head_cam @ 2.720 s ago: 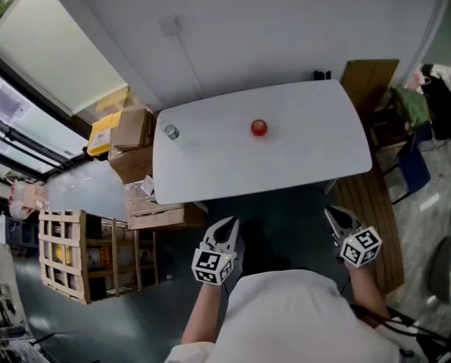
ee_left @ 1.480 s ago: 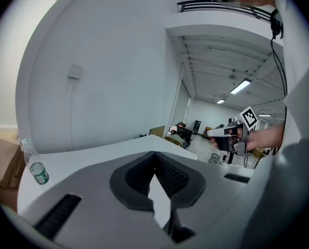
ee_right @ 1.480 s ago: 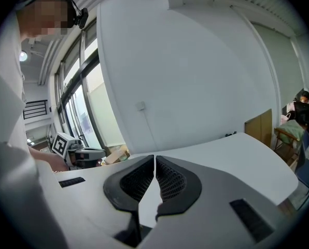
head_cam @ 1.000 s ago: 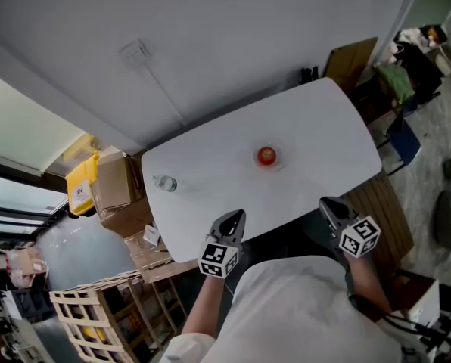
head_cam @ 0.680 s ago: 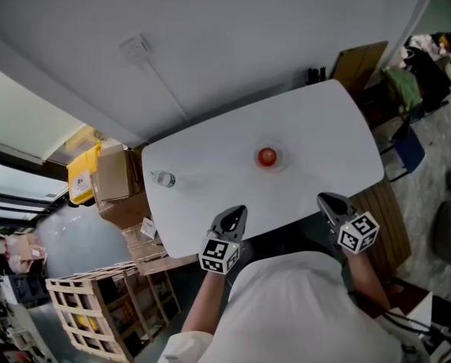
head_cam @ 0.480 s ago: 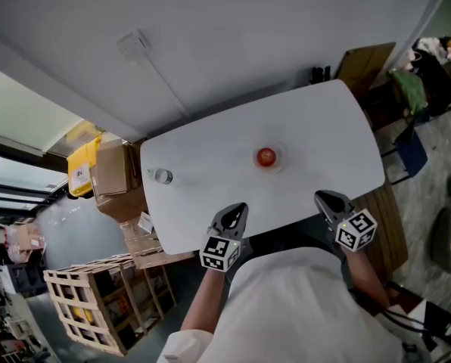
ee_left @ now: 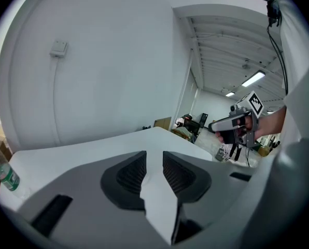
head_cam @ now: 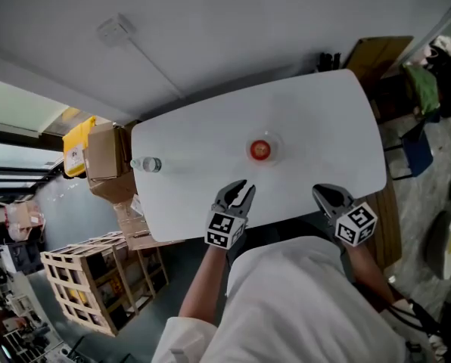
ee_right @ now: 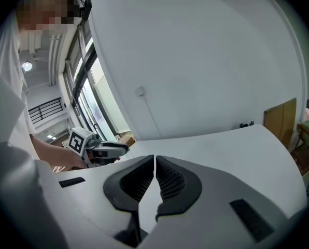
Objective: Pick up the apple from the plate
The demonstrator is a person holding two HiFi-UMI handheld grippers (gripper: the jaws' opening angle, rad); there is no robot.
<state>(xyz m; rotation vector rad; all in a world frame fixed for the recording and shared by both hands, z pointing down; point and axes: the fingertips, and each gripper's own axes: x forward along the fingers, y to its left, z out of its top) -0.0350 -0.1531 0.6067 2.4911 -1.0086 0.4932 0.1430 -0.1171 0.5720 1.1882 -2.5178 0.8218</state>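
A red apple (head_cam: 260,149) sits on a clear plate (head_cam: 273,139) near the middle of the white table (head_cam: 324,127) in the head view. My left gripper (head_cam: 241,190) hovers over the table's near edge, just short of the apple and slightly to its left. Its jaws are opening, with nothing between them (ee_left: 154,154). My right gripper (head_cam: 321,192) is at the near edge further right, shut and empty, its tips touching (ee_right: 154,158). Neither gripper view shows the apple.
A clear water bottle (head_cam: 147,164) (ee_left: 4,175) lies at the table's left end. Cardboard boxes (head_cam: 108,157) and a wooden crate (head_cam: 89,278) stand on the floor to the left. A brown board (head_cam: 377,51) and a chair (head_cam: 415,157) are on the right.
Both grippers have moved forward from in front of the table to its near edge, closer to the apple. The left jaws, shut before, have parted.
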